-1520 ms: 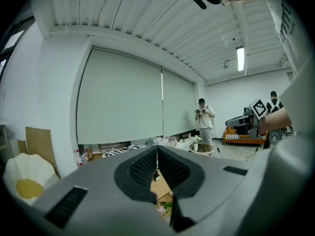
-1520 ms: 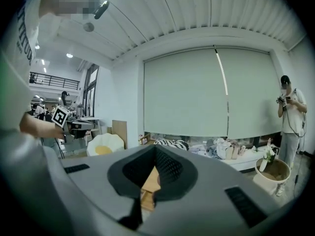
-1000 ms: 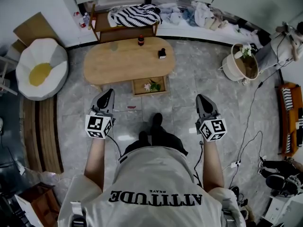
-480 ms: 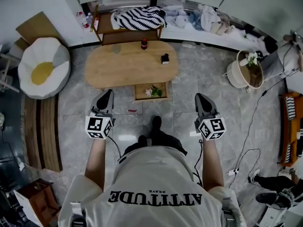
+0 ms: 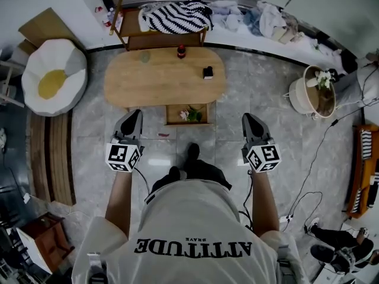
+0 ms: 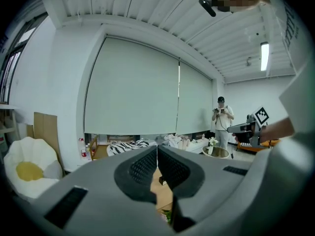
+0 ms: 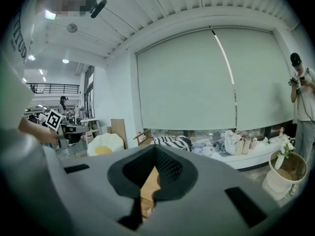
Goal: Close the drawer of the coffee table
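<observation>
Holding left tool (image 5: 134, 116) and right tool (image 5: 247, 118) closed and empty, apart from the counter (image 5: 160, 78), facing its pulled-out drawer (image 5: 173, 116).

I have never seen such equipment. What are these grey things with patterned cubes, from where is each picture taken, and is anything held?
There is no robot: a person holds a two-jaw tool in each hand, the left gripper and the right gripper; the patterned cubes belong to them. The top-down picture comes from a camera on the person's head; the other two come from cameras riding on each gripper, looking along its jaws. Both pairs of jaws are closed and empty. Ahead stands a coffee table with a bottle and a small black object on it. Its drawer is open, with what look like flowers inside.
</observation>
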{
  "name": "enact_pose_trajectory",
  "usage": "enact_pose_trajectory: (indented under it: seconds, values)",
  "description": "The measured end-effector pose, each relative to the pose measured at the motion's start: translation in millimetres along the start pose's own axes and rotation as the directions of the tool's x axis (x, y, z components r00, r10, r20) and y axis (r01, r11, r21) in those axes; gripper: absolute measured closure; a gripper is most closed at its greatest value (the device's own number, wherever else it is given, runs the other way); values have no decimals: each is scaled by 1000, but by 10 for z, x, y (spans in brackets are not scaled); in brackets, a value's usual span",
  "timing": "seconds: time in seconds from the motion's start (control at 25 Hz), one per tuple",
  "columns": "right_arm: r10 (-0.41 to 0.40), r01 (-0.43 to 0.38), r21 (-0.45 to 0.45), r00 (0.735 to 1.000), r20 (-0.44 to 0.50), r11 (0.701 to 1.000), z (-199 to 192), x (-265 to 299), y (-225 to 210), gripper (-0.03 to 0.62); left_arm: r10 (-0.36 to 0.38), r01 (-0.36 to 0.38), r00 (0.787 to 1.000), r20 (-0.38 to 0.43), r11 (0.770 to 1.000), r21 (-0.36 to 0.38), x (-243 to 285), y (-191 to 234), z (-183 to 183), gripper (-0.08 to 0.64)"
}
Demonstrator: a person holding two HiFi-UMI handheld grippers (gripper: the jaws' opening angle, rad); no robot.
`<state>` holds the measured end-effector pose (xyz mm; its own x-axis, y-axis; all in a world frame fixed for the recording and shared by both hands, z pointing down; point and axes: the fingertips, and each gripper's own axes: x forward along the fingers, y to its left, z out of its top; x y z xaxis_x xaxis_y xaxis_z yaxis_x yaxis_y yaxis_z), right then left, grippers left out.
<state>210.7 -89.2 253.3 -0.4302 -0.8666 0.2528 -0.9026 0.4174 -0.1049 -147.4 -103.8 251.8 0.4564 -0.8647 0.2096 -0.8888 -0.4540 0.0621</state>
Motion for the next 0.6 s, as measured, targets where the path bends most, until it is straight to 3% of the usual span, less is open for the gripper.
enact_pose_trajectory:
  seconds: [0.6]
  values:
    - [85,-83,34,994,-74,996,-277,719,-589,575,71,-72,995,-71,997,-13,783,-100,-180,538]
